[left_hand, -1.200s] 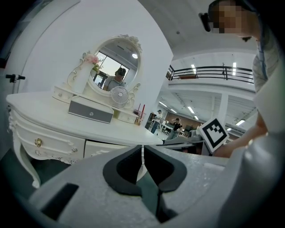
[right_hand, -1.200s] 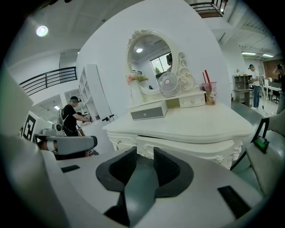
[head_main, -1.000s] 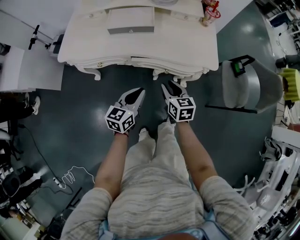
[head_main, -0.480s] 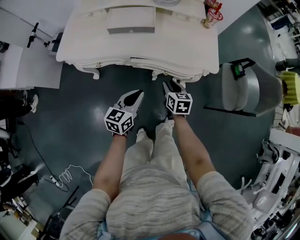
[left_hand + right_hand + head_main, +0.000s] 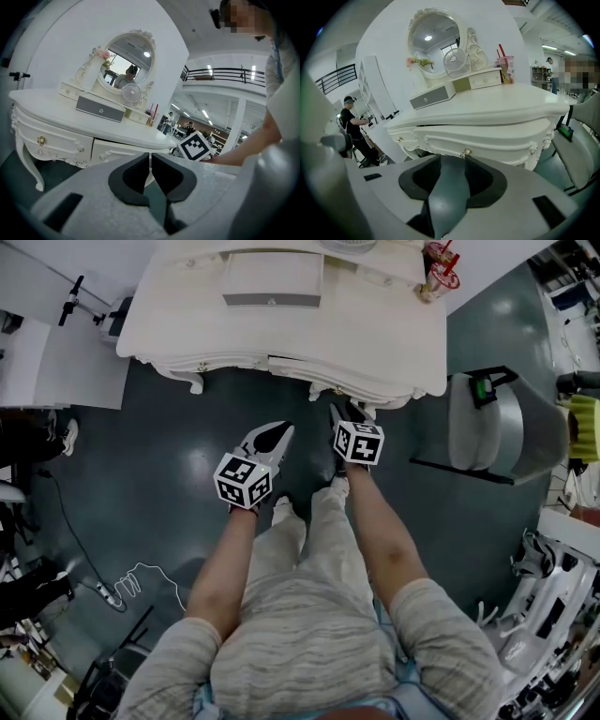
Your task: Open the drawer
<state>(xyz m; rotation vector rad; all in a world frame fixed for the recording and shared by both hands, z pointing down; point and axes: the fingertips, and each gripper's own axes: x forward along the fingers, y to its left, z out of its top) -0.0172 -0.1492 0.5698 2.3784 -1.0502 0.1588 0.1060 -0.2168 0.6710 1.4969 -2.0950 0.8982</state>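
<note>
A white dressing table (image 5: pixel 366 329) fills the top of the head view. Its curved drawer front (image 5: pixel 492 140) carries a small gold knob (image 5: pixel 465 153). My right gripper (image 5: pixel 340 412) points at that front; in the right gripper view the knob stands just beyond my right gripper (image 5: pixel 452 161). Its jaws have just been opening and stand open with nothing between them. My left gripper (image 5: pixel 283 431) hangs to the left, farther from the table. In its own view my left gripper (image 5: pixel 150 161) is shut on nothing. Another gold knob (image 5: pixel 41 140) shows on the left drawer.
A grey chair (image 5: pixel 497 418) stands to the right of the table. On the tabletop are a grey-fronted box (image 5: pixel 272 289), a cup with a red straw (image 5: pixel 439 277), a small fan (image 5: pixel 452 60) and an oval mirror (image 5: pixel 432 37). A cable (image 5: pixel 141 582) lies on the floor at the left.
My right gripper has sunk and moved closer to the table's front edge, and its marker cube looks smaller. The left gripper has hardly moved.
</note>
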